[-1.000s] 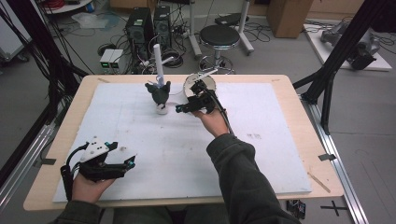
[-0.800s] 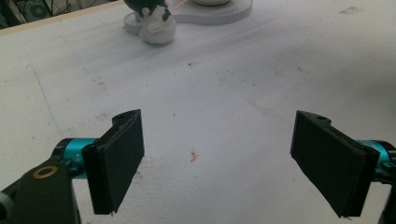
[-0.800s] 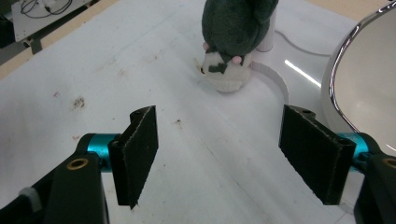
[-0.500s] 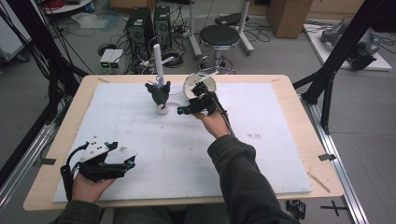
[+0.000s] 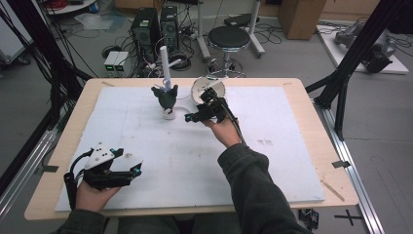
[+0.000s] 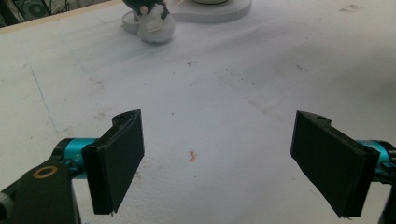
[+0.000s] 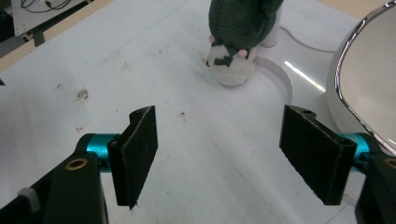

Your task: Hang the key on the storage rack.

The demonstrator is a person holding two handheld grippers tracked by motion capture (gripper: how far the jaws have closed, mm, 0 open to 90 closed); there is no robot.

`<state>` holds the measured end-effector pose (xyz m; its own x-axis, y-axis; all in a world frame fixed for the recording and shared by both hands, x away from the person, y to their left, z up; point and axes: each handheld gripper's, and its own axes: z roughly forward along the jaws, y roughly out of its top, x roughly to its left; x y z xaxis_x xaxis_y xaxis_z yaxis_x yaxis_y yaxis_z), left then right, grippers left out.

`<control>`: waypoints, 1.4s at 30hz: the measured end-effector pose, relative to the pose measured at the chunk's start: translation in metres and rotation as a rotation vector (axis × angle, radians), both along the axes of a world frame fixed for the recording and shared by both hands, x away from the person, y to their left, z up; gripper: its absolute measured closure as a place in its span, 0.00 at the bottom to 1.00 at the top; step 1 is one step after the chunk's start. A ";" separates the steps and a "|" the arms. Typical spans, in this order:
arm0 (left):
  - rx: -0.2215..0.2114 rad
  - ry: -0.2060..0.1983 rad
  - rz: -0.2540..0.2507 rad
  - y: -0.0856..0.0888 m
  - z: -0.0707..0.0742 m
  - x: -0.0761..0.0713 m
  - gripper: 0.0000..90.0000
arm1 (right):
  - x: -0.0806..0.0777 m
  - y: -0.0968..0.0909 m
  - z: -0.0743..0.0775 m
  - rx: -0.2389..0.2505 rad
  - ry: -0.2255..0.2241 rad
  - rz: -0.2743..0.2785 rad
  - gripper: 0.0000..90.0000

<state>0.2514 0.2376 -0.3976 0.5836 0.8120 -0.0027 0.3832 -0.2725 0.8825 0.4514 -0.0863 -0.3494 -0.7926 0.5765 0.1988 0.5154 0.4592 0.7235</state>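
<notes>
From the high view, a dark plush toy (image 5: 166,99) stands head-down on the desk (image 5: 302,161), its long axis upright: the pale head rests on the white mat at the bottom and the dark body rises above it, against a white post (image 5: 165,62). It sits toward twelve o'clock on the desk, just left of a round mirror (image 5: 207,89). The right tongs (image 5: 189,117) hover near the toy at its four o'clock, apart from it, pointing toward nine o'clock. The left tongs (image 5: 137,168) rest at the desk's seven o'clock, well apart from the toy.

In the left gripper view, the left tongs (image 6: 219,163) stand released, jaws wide, with bare mat between them. The toy (image 6: 152,23) shows at eleven o'clock, its pale head on the mat.

In the right gripper view, the right tongs (image 7: 219,156) are released, nothing between the jaws. The toy (image 7: 238,32) lies ahead at twelve o'clock: dark green-grey fur above, cream face with dark markings below, small pink spots at the sides. The mirror's chrome rim (image 7: 355,60) curves at two o'clock.
</notes>
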 end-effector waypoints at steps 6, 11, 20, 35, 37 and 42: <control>0.001 0.002 -0.003 0.000 0.000 0.000 0.20 | -0.008 -0.010 -0.003 -0.006 -0.013 0.000 0.27; 0.004 0.004 -0.001 -0.001 0.000 0.000 0.20 | -0.014 -0.020 -0.003 -0.001 -0.018 -0.012 0.25; 0.006 0.005 -0.005 -0.002 -0.001 0.000 0.20 | -0.025 -0.035 -0.002 0.010 -0.040 -0.021 0.24; 0.007 0.006 -0.006 -0.002 -0.001 0.000 0.20 | -0.040 -0.056 -0.003 0.025 -0.054 -0.034 0.19; 0.008 0.006 -0.007 -0.003 0.000 0.000 0.20 | -0.042 -0.059 -0.003 0.029 -0.058 -0.041 0.19; 0.006 0.006 -0.005 -0.003 0.000 0.000 0.20 | -0.046 -0.067 -0.005 0.034 -0.060 -0.048 0.18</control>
